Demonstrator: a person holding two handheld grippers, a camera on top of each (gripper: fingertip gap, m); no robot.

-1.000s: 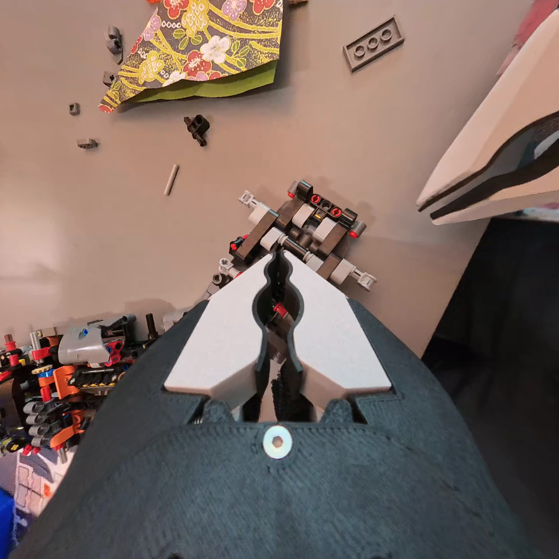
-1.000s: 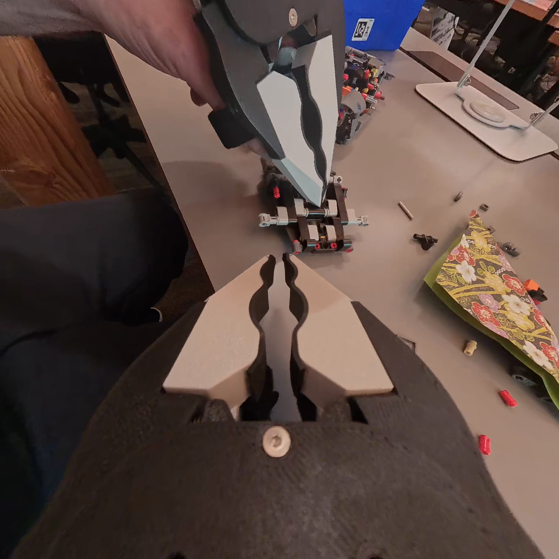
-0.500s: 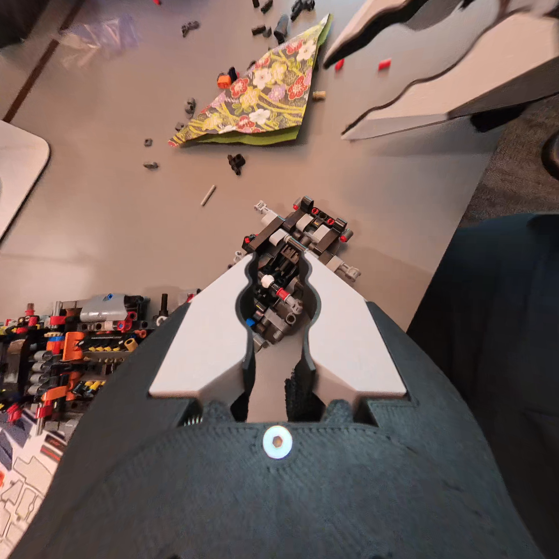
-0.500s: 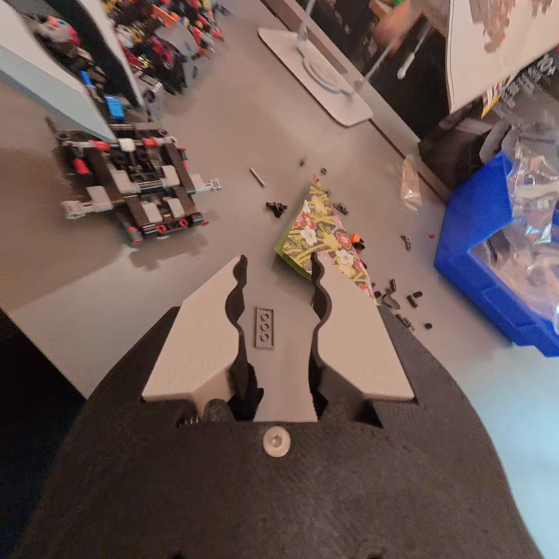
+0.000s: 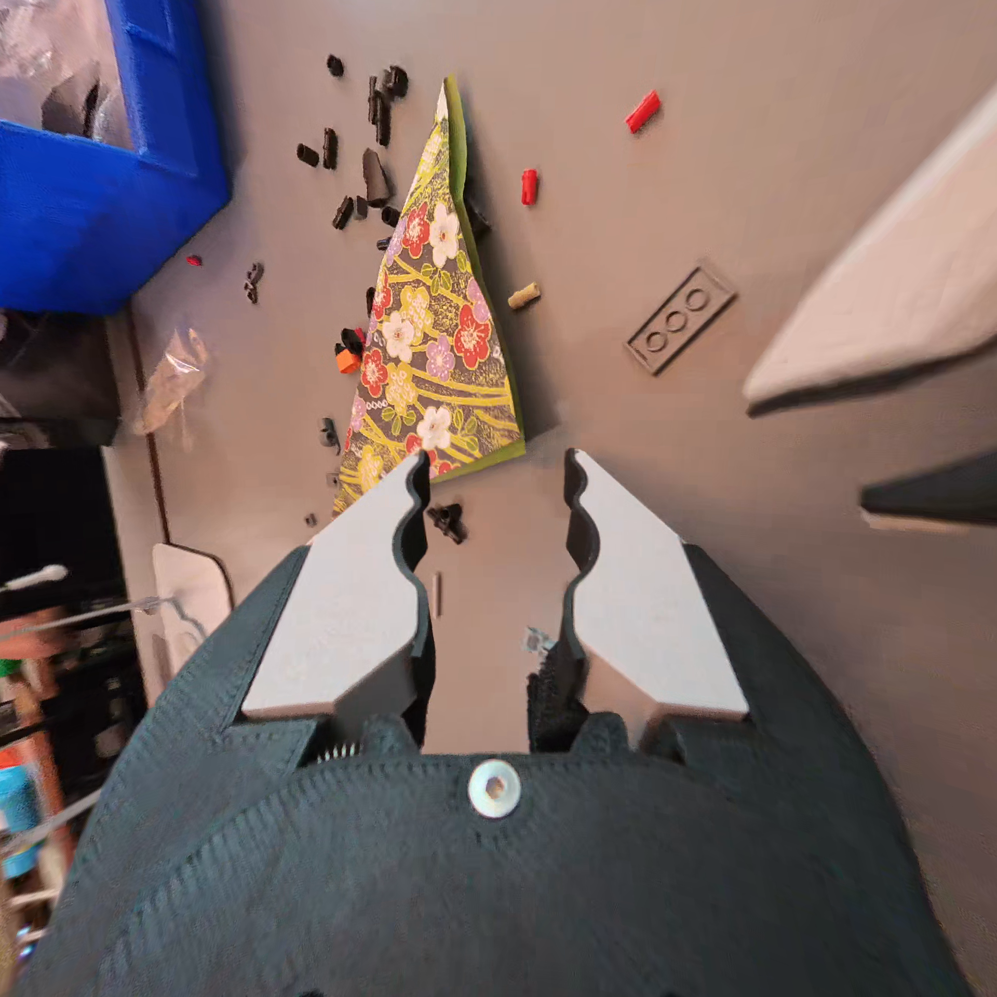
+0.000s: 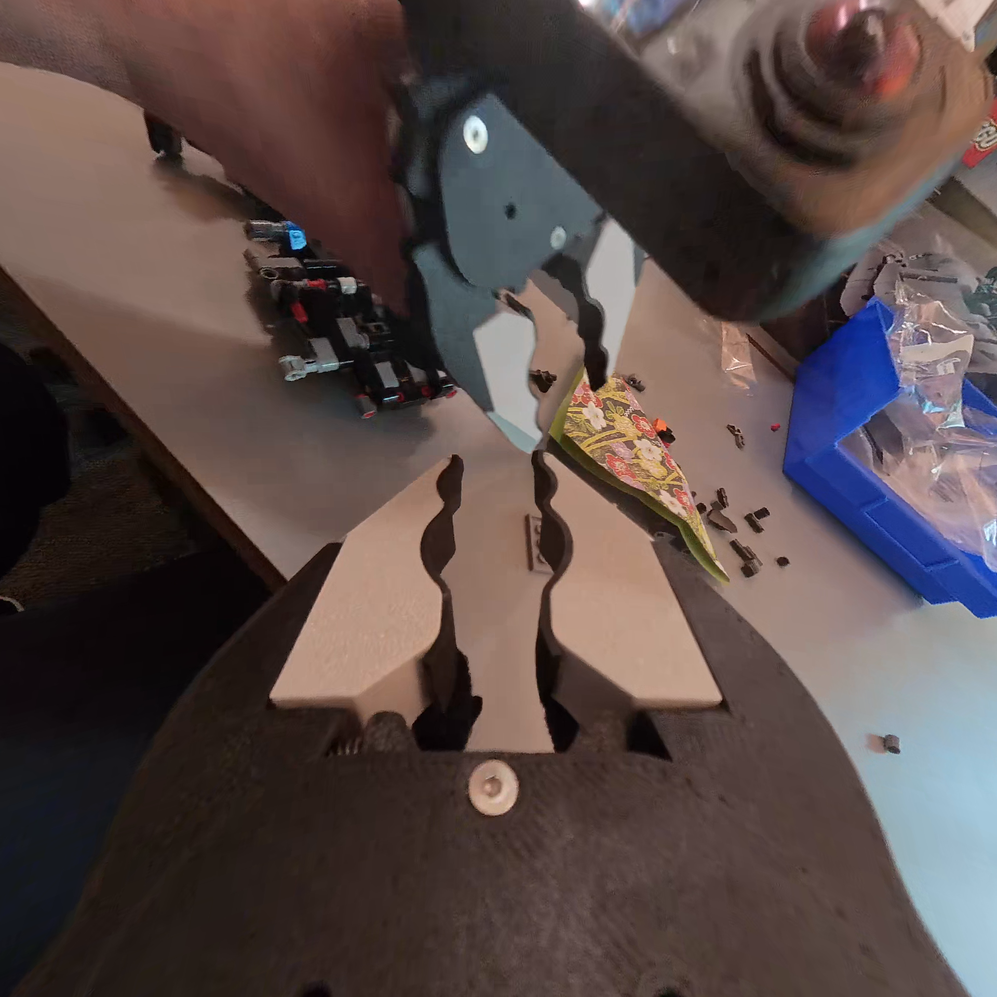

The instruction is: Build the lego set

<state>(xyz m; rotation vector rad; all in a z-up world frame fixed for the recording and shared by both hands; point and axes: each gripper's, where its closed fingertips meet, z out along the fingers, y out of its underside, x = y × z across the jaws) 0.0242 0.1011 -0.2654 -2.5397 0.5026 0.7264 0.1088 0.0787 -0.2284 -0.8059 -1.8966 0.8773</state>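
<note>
Only the right wrist view shows the half-built lego car (image 6: 345,329), far left on the surface (image 6: 162,302). The left gripper (image 5: 496,458) has wide, empty jaws. The right gripper (image 6: 496,458) is a little open, empty, above a grey plate (image 5: 681,319) beside flowery paper (image 5: 431,345).

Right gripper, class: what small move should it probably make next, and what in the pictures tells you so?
Probably a slight nudge rightward, then down. The right gripper is open and empty above the table, and the flat grey plate lies loose, half hidden under its right finger rather than centred in the gap.
</note>
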